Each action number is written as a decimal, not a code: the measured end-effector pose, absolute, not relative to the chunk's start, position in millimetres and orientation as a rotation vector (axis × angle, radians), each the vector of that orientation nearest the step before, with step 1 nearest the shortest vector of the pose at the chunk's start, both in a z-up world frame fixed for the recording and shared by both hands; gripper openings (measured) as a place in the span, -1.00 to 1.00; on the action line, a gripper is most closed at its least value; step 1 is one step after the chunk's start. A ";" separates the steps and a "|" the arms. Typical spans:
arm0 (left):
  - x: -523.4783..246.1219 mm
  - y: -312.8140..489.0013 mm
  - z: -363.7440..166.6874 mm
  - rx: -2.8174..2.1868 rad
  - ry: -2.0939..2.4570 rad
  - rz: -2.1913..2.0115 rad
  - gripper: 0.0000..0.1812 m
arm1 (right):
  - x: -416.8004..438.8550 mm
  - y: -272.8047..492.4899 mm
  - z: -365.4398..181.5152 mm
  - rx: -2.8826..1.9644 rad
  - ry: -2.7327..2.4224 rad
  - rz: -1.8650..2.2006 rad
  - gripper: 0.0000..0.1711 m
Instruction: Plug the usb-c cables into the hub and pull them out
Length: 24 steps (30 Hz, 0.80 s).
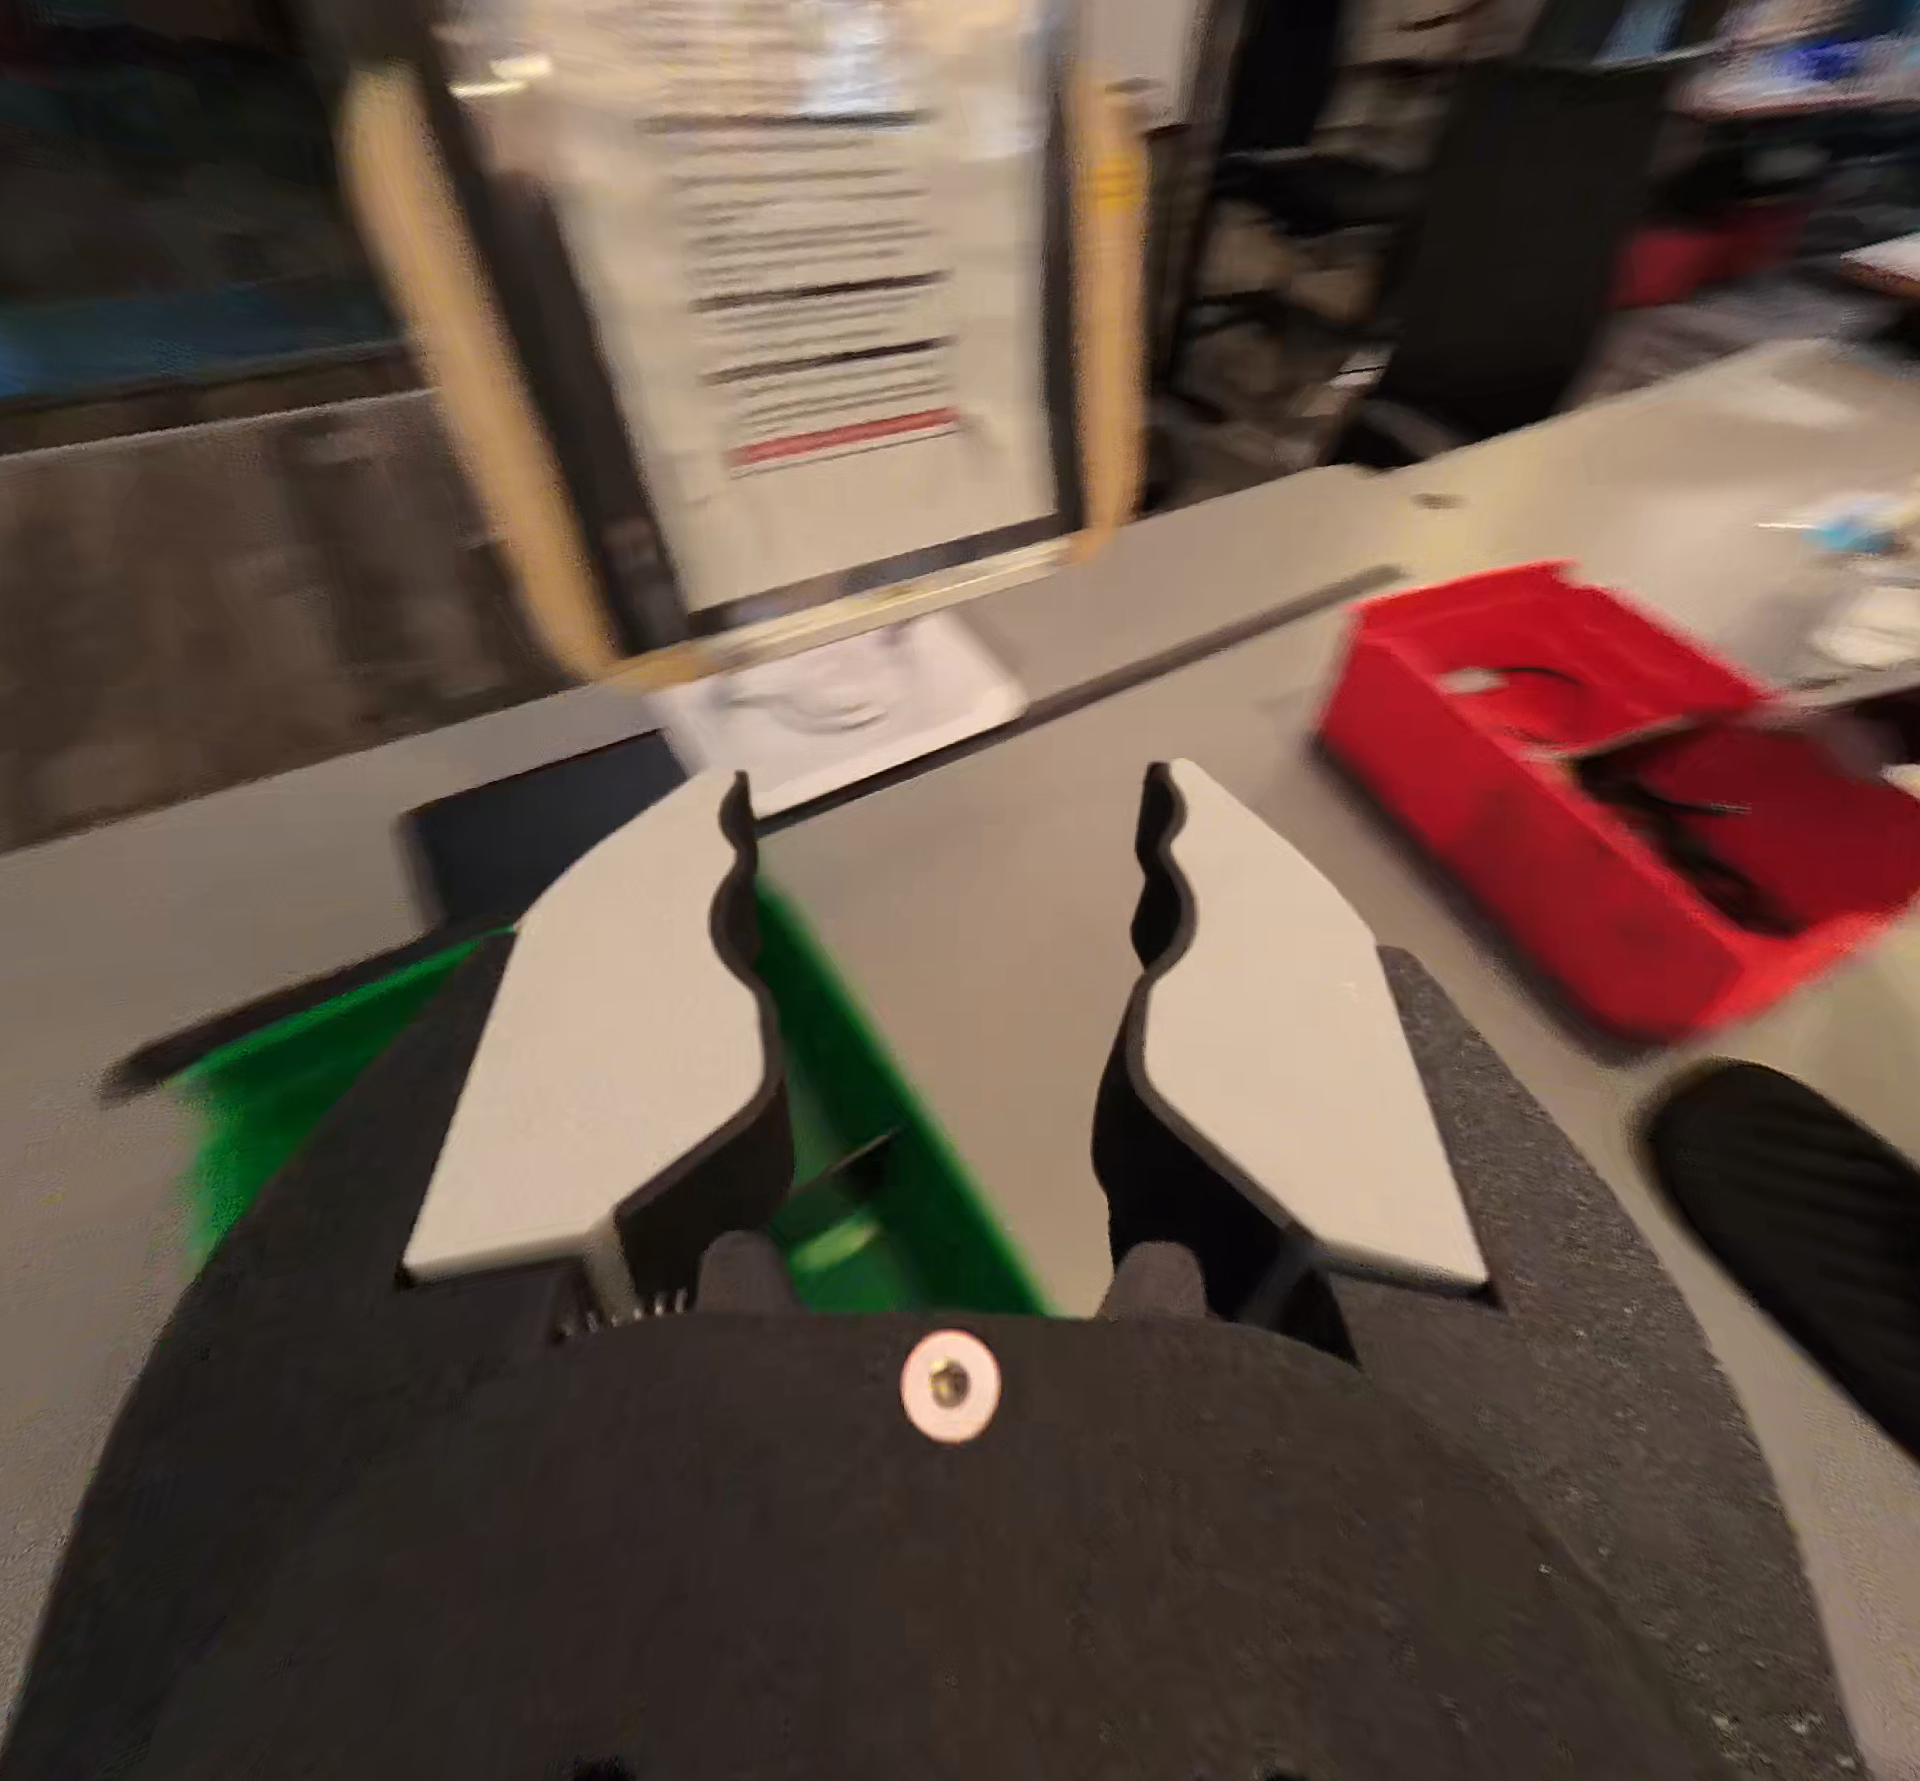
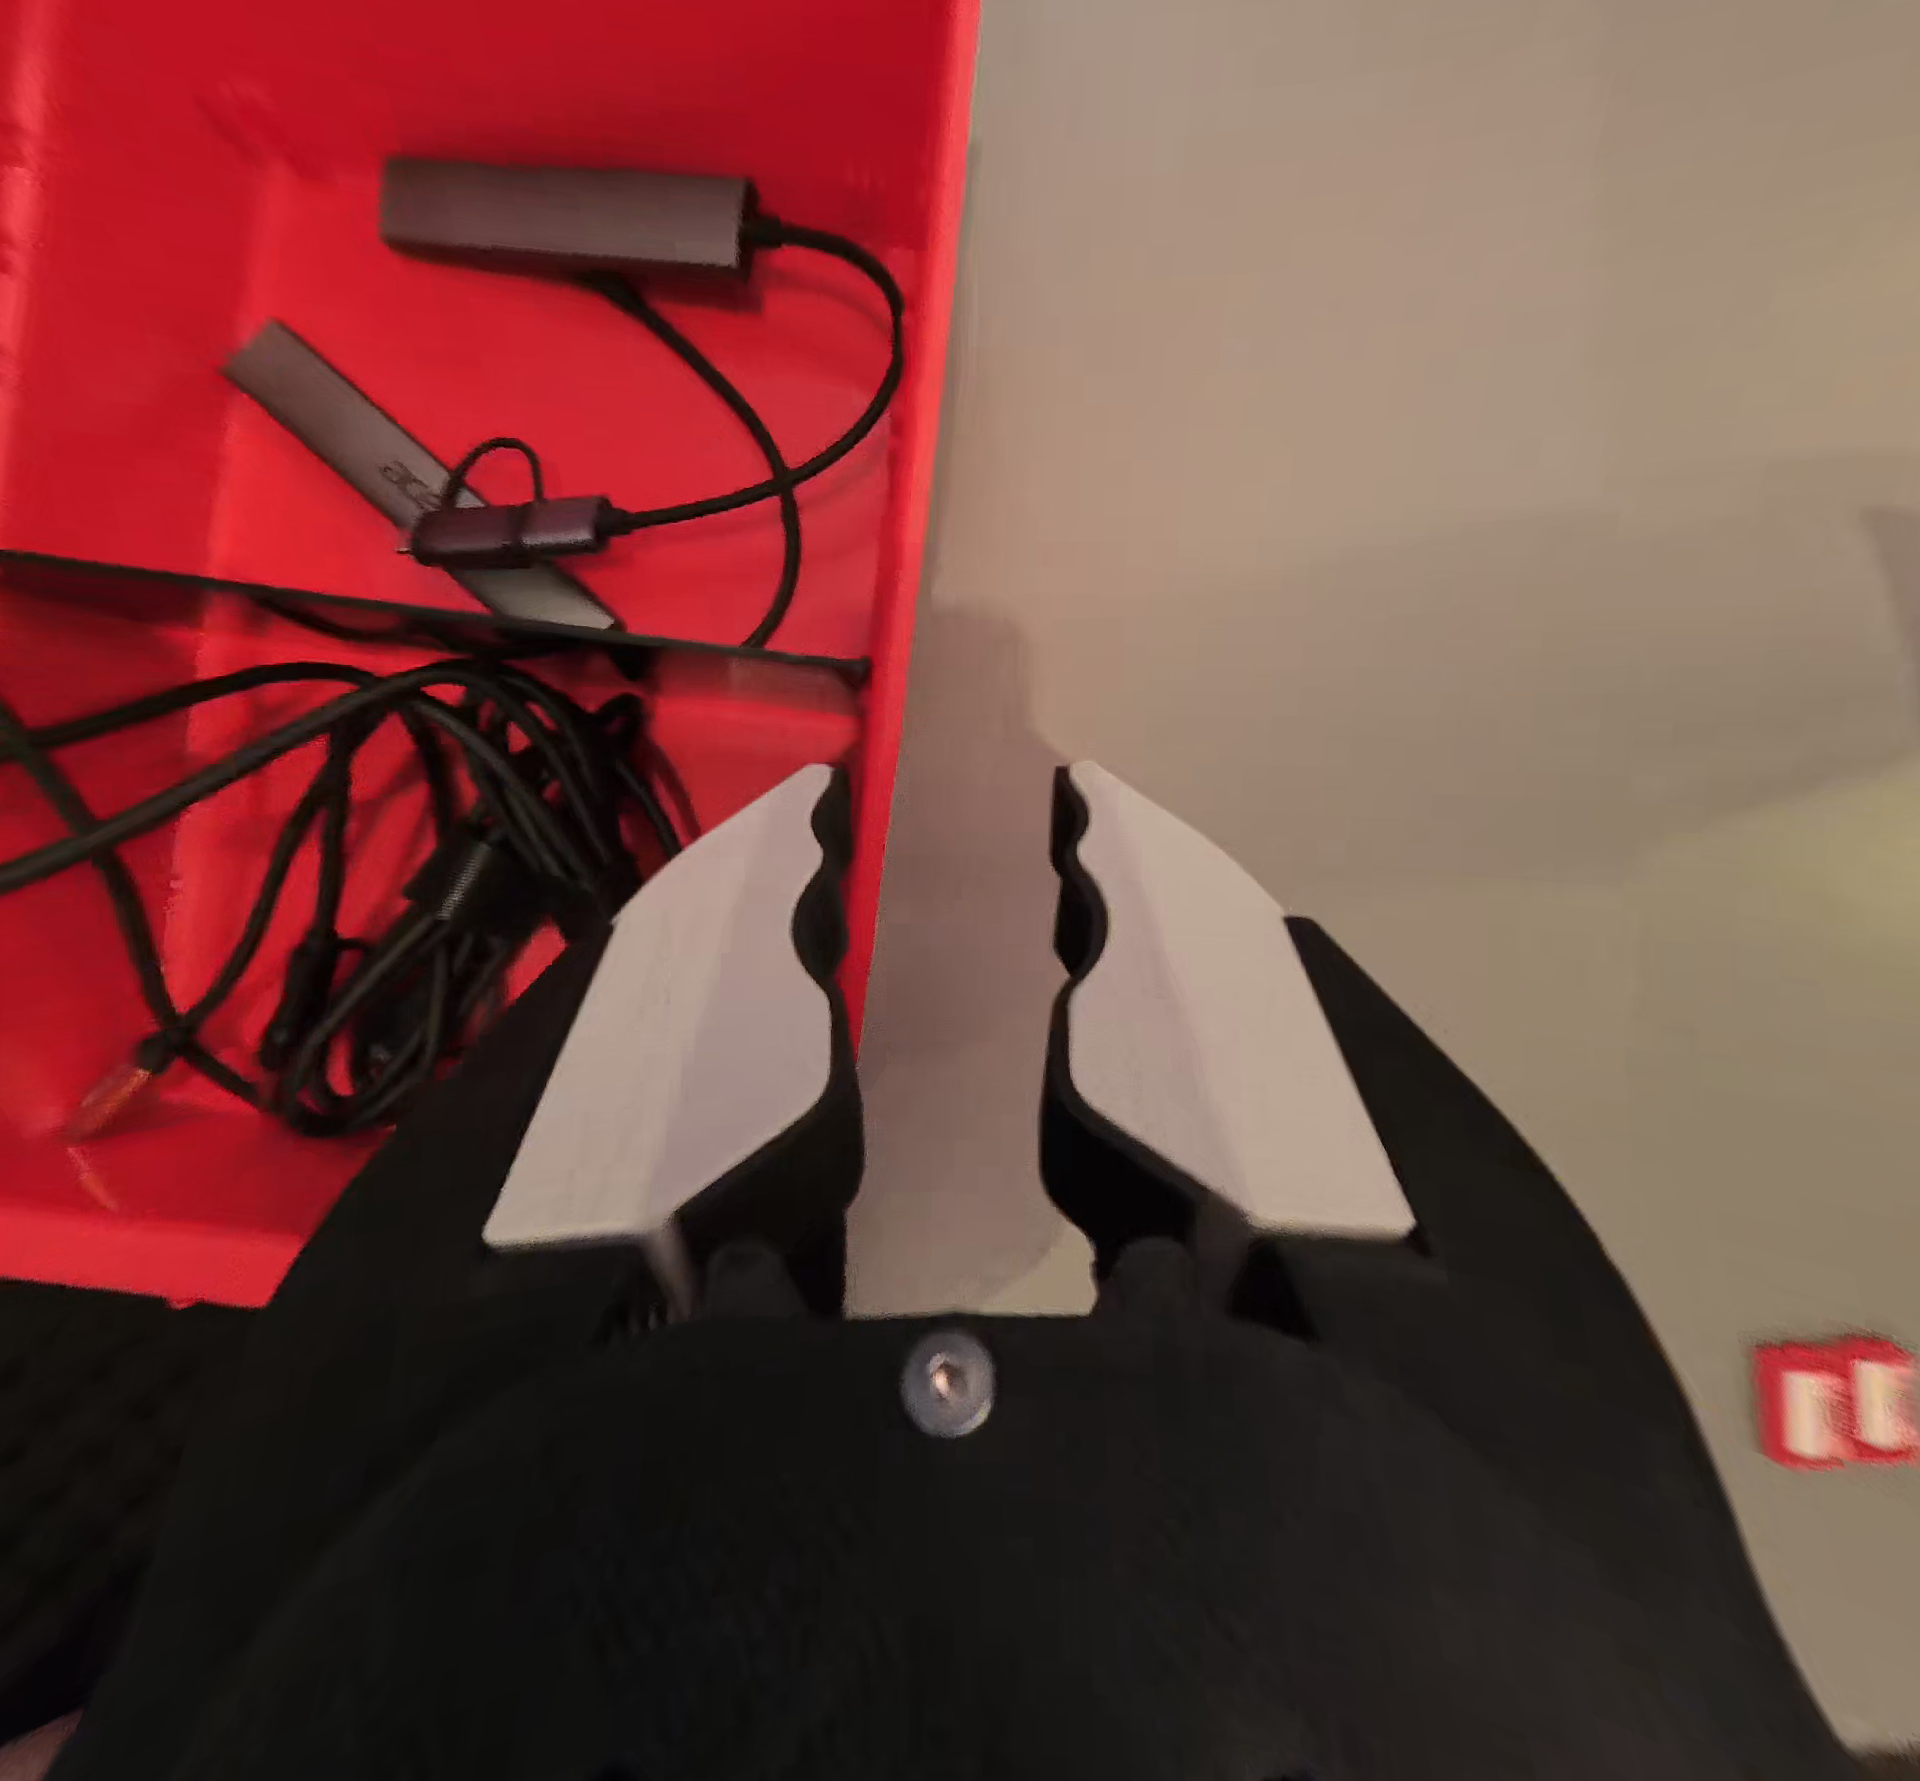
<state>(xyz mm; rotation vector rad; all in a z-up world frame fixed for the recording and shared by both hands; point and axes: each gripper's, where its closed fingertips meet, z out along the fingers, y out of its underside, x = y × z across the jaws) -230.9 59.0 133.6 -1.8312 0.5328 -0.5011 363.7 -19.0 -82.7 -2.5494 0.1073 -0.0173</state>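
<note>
A red bin [image 2: 940, 297] holds two grey hubs: one [image 2: 566, 214] at the back with a black lead ending in a plug [image 2: 514, 528], which rests on the second hub [image 2: 416, 474]. A black divider [image 2: 436, 614] splits the bin; a tangle of black cables [image 2: 416, 890] lies in the nearer part. My right gripper [image 2: 951, 786] is open and empty, over the bin's right wall. My left gripper [image 1: 945, 786] is open and empty above the grey table; the red bin [image 1: 1538, 827] lies to its right. A green bin [image 1: 894, 1087] sits under its left finger.
A framed sheet of paper [image 1: 821, 256] stands on a white base at the table's far edge. A dark flat object [image 1: 520, 848] lies behind the green bin. A black rounded object [image 1: 1787, 1222] is at the right. A red and white sticker [image 2: 1839, 1399] is on the table. Spacing between my two grippers at the tips: around 65 cm.
</note>
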 end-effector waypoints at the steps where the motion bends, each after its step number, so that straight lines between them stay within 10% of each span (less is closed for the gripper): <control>1: -261.3 62.7 127.3 -1.885 0.447 -0.387 -0.20 | 360.1 -17.8 -83.5 -2.545 0.129 0.057 -0.63; 10: -467.7 24.3 10.2 -2.427 -0.239 -0.043 -0.23 | 339.0 -21.0 -119.0 -2.748 0.142 0.250 -0.89; 24: -422.5 29.4 -101.9 -2.880 -0.159 -0.653 -0.70 | 296.0 -7.8 -118.5 -2.866 -0.015 0.174 -0.90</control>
